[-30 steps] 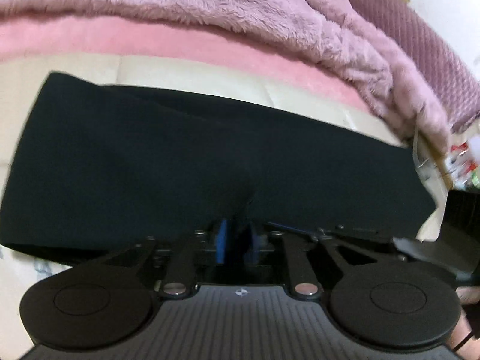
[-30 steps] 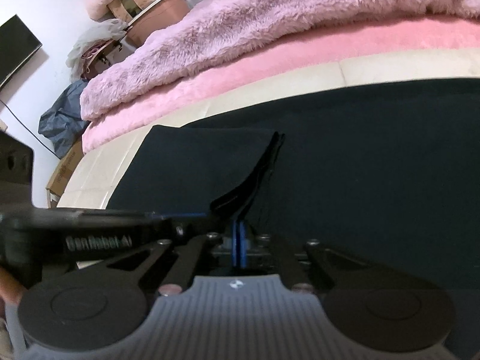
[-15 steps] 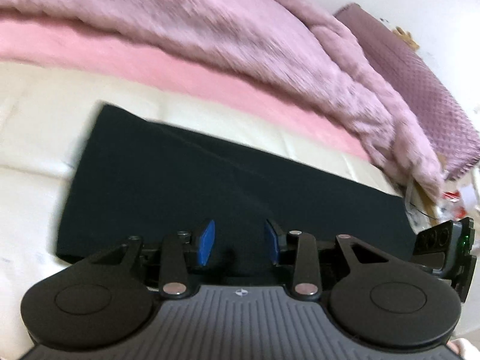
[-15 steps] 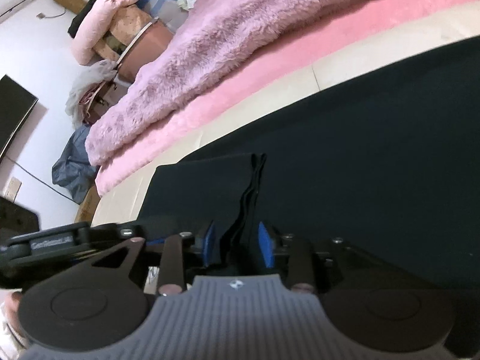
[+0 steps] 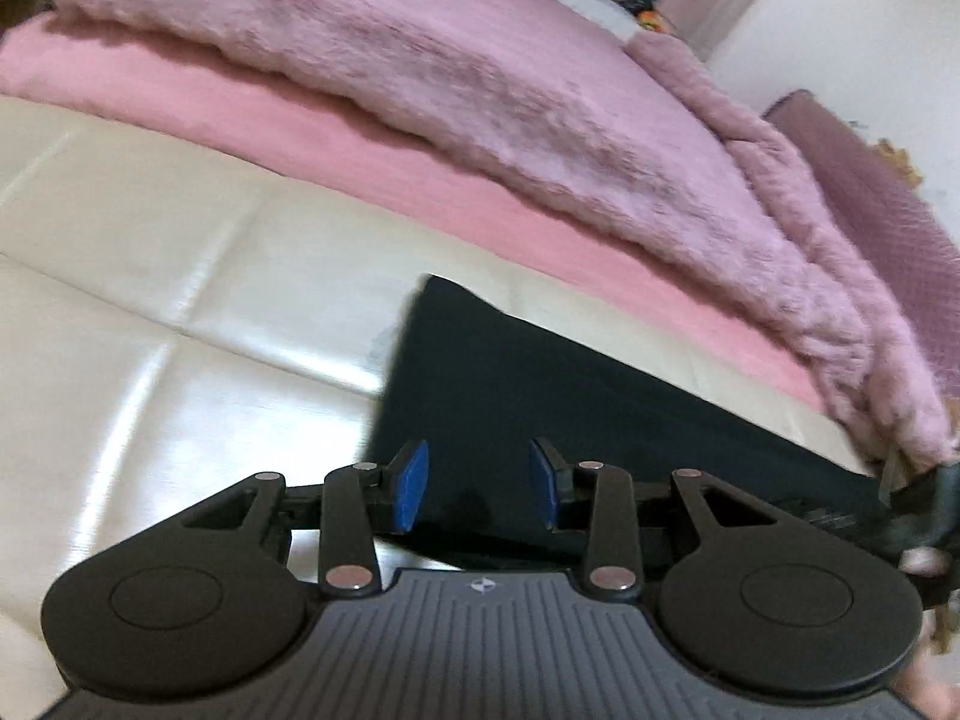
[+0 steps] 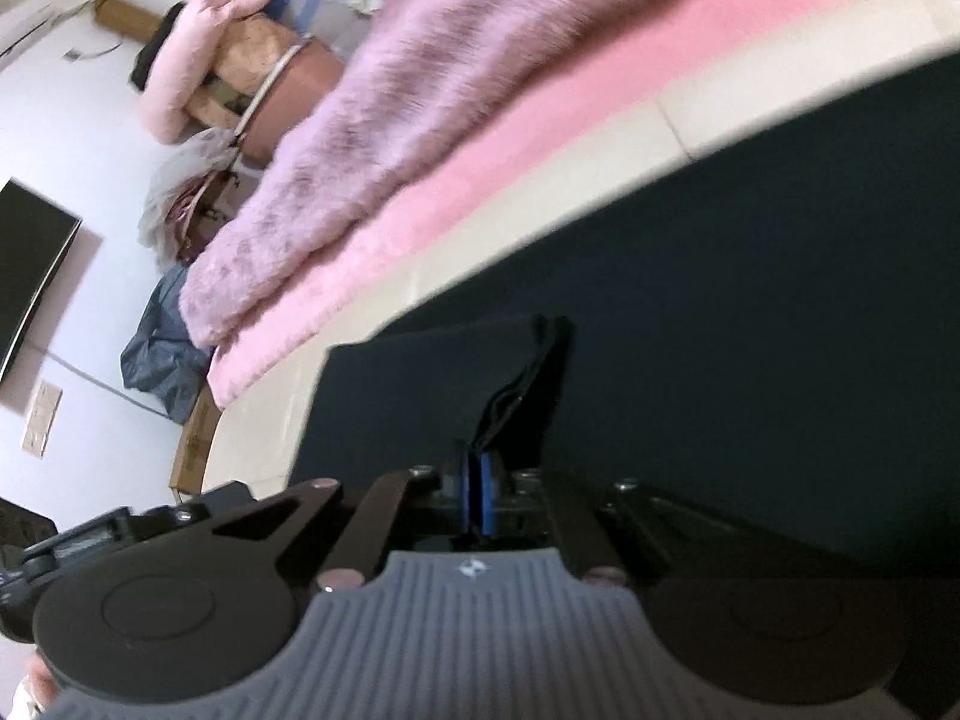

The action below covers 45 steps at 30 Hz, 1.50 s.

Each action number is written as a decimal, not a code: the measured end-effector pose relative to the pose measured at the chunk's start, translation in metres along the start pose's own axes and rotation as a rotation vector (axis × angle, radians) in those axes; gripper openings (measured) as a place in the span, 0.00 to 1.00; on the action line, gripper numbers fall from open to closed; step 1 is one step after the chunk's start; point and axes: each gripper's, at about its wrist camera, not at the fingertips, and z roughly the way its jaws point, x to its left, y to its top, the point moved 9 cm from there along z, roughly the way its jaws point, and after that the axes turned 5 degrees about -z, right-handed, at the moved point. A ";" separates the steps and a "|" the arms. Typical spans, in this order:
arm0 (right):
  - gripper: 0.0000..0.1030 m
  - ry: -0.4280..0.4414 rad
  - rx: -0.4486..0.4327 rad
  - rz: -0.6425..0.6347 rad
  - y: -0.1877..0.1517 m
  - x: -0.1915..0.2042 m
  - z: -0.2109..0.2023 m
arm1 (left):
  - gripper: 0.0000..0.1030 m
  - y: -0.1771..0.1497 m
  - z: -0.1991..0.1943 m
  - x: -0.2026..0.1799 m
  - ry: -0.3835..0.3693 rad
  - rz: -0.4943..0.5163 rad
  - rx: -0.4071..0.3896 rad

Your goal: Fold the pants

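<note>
The black pants (image 5: pixel 540 396) lie flat in a long folded strip on the cream mattress (image 5: pixel 180 312). My left gripper (image 5: pixel 478 483) is open and empty, its blue pads (image 5: pixel 414 480) above the strip's near left end. In the right wrist view the pants (image 6: pixel 750 312) fill the right side. My right gripper (image 6: pixel 478 495) is shut on a raised fold of the pants' edge (image 6: pixel 522 384), which stands up from the pads.
A fluffy mauve blanket (image 5: pixel 480 78) over a pink blanket (image 5: pixel 240 114) runs along the mattress behind the pants. Beyond the bed's left end are a wall TV (image 6: pixel 30 264), a cardboard box (image 6: pixel 195 444), a blue bag (image 6: pixel 162 348) and piled items (image 6: pixel 240 78).
My left gripper has opened, let go of the pants and swung left toward the strip's end. My right gripper opened briefly, then shut again on the fold of the pants' edge.
</note>
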 end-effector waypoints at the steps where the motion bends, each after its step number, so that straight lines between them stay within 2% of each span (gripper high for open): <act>1: 0.00 0.001 -0.004 -0.017 0.004 0.008 -0.004 | 0.36 0.002 -0.003 0.004 0.033 0.013 -0.013; 2: 0.00 0.001 -0.007 -0.035 0.010 0.017 -0.009 | 0.34 0.005 -0.008 0.006 0.057 0.027 -0.032; 6: 0.00 -0.007 -0.026 -0.150 0.047 0.061 -0.041 | 0.33 0.014 -0.026 0.008 0.040 0.004 -0.082; 12: 0.00 -0.009 -0.102 -0.278 0.120 0.113 -0.124 | 0.33 0.018 -0.042 -0.006 0.003 0.011 -0.116; 16: 0.00 -0.053 -0.147 -0.329 0.156 0.123 -0.188 | 0.33 0.013 -0.041 -0.031 -0.039 0.046 -0.107; 21: 0.00 -0.137 -0.203 -0.336 0.185 0.104 -0.268 | 0.31 0.005 -0.030 -0.076 -0.090 0.122 -0.084; 26: 0.00 -0.249 -0.237 -0.288 0.200 0.047 -0.334 | 0.29 -0.007 -0.009 -0.120 -0.127 0.198 -0.041; 31: 0.00 -0.363 -0.227 -0.213 0.199 -0.042 -0.375 | 0.28 -0.024 0.020 -0.160 -0.144 0.270 0.017; 39: 0.00 -0.550 -0.177 -0.065 0.169 -0.194 -0.385 | 0.27 -0.057 0.071 -0.200 -0.122 0.388 0.110; 45: 0.00 -0.631 -0.122 -0.038 0.137 -0.265 -0.360 | 0.27 -0.077 0.104 -0.210 -0.093 0.439 0.172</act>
